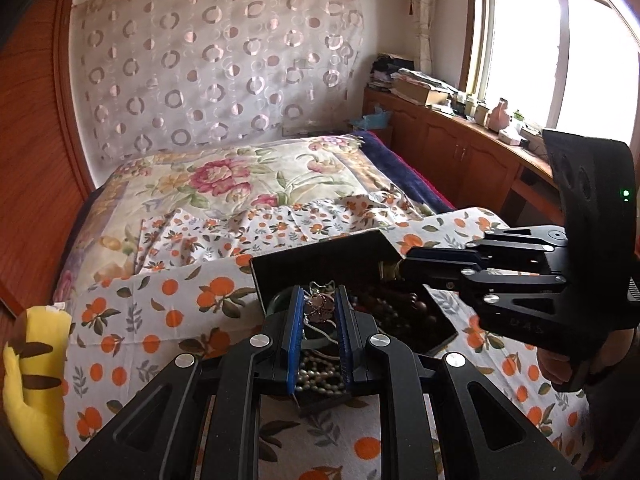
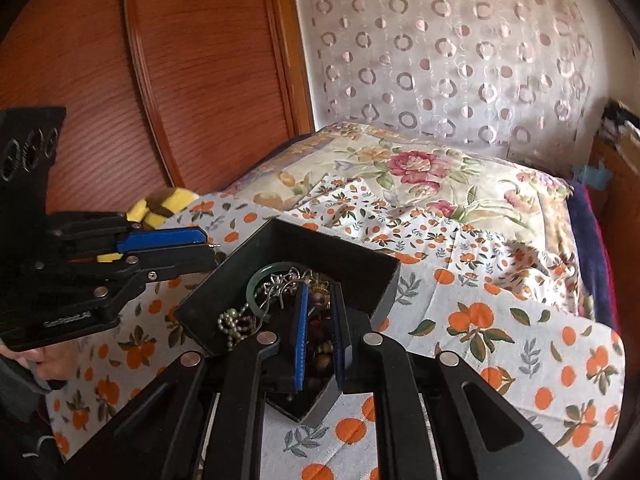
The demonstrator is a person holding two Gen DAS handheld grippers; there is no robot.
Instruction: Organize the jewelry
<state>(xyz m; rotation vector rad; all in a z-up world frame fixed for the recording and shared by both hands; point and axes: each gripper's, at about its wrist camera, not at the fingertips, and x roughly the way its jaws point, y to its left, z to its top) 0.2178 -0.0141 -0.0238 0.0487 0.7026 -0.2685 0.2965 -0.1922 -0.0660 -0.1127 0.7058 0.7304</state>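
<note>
Two hand-held grippers work over a bed whose orange-print sheet [image 2: 500, 320] carries a black jewelry box [image 2: 280, 248]. Inside the box lie a green bangle [image 2: 256, 280], a pearl strand [image 1: 320, 376] and dark wooden beads [image 2: 320, 344]. The left gripper [image 1: 319, 312] stands slightly parted around a pink flower brooch [image 1: 318, 309], touch unclear; the right gripper [image 2: 320, 320] is narrowly spread over the beads.

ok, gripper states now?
Left gripper: closed on pink brooch.
Right gripper: down in box over beads; cannot tell.
</note>
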